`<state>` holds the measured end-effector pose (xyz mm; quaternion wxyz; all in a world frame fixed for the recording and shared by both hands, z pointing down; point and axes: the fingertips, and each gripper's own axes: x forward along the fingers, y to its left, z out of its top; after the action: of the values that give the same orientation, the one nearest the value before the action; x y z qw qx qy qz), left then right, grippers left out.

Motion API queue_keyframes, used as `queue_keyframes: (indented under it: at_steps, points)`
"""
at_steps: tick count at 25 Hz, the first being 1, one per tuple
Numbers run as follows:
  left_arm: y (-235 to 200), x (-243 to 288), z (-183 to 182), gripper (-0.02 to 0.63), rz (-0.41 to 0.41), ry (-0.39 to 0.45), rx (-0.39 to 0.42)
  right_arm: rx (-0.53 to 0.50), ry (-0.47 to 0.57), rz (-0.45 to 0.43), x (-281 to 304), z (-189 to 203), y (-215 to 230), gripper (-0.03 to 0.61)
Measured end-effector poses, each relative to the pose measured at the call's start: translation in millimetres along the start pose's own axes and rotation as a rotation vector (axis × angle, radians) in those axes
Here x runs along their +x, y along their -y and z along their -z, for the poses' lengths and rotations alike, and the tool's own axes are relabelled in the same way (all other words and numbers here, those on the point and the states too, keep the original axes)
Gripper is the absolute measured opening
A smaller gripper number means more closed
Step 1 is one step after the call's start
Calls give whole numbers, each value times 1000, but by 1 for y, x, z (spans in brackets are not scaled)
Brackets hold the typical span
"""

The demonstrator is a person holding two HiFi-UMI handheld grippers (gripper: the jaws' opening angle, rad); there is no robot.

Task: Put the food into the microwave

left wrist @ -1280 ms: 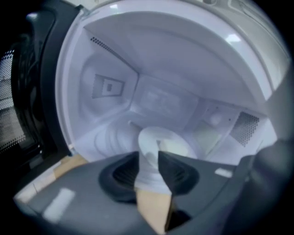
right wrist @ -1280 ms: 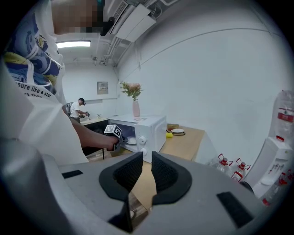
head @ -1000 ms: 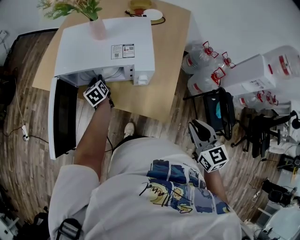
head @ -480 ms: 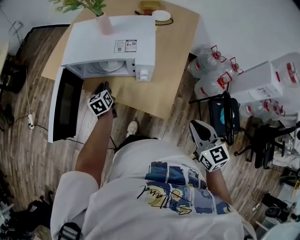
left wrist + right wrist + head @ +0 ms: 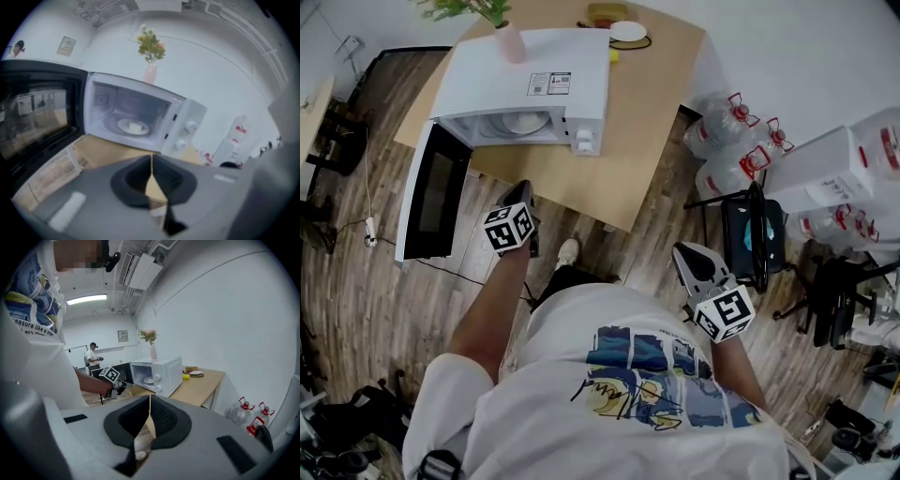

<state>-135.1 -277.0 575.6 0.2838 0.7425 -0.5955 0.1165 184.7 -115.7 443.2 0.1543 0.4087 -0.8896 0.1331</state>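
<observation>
Desk (image 5: 619,141) is topped by the microwave (image 5: 534,70), food (image 5: 525,122) inside, its open door (image 5: 431,192) hung left of the nearer left gripper (image 5: 520,190), jaws just clenched empty, with the right gripper (image 5: 686,253), also clenched empty, held well apart.

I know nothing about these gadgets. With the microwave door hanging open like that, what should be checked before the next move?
1. Food inside the microwave: ok, a pale piece lies on the plate in the cavity.
2. Left gripper out of the cavity: ok, it is in front of the opening, outside it.
3. Left gripper empty: ok, jaws together, nothing between them.
4. Right gripper empty: ok, jaws together, held well away from the microwave.
5. Door shut: not ok, it stands wide open.
6. Vase on top upright: ok.
</observation>
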Motion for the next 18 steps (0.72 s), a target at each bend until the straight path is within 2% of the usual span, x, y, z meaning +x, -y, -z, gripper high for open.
queue_keyframes:
  at_steps: [4,8,12,18]
  points:
    - [35,-18,11,11,76,-3,23,3,0,-32,-9,7,-5,11]
    - [72,-40,19,9,152,-5,90,0,6,-60,-18,14,-10,8]
    - [106,-64,19,9,228,12,122,-13,4,-97,-23,17,-14,8]
    - [137,-96,21,9,277,24,139,-30,14,-158,-25,17,-25,8]
